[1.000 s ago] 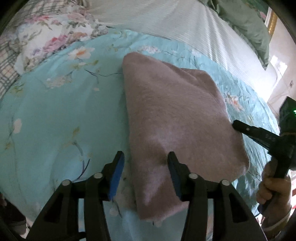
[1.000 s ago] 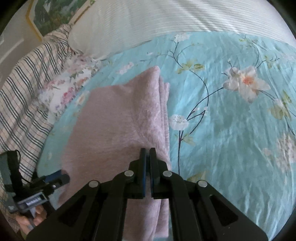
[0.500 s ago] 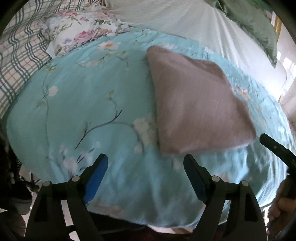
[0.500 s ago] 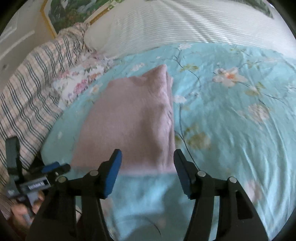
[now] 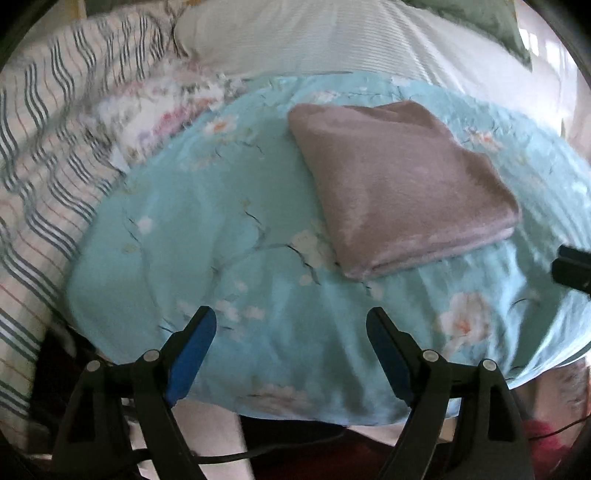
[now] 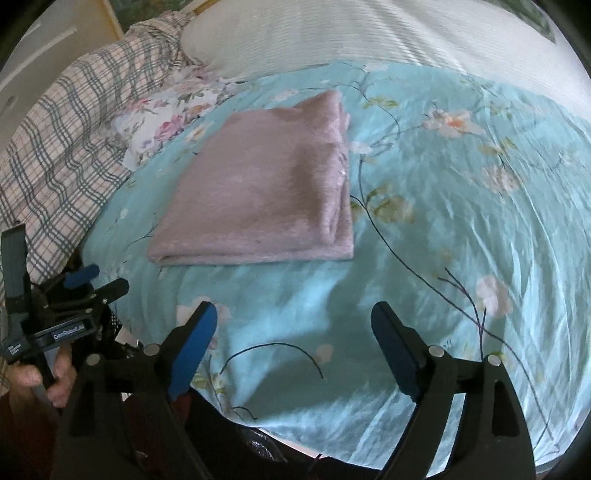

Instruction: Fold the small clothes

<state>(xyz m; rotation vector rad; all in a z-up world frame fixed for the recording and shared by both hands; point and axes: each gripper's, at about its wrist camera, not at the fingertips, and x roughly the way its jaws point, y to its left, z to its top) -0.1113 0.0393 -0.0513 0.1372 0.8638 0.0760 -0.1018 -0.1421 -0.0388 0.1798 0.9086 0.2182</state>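
Observation:
A fuzzy mauve-pink garment (image 5: 399,181) lies folded into a neat rectangle on the turquoise floral bedspread (image 5: 221,236). It also shows in the right wrist view (image 6: 266,192). My left gripper (image 5: 291,332) is open and empty, held back near the front edge of the bed, well short of the garment. My right gripper (image 6: 293,328) is open and empty, also back from the garment. The left gripper shows at the left edge of the right wrist view (image 6: 96,284), held by a hand.
A checked blanket (image 6: 55,147) and a floral pillow (image 6: 166,122) lie at the left. A white striped quilt (image 6: 369,33) covers the far side of the bed. A green pillow (image 5: 491,26) sits at the far right. The bedspread's front edge (image 5: 314,410) drops off near me.
The right gripper let go of the garment and opened. Both grippers pulled back from the folded garment toward the front edge of the bed. The garment stays flat.

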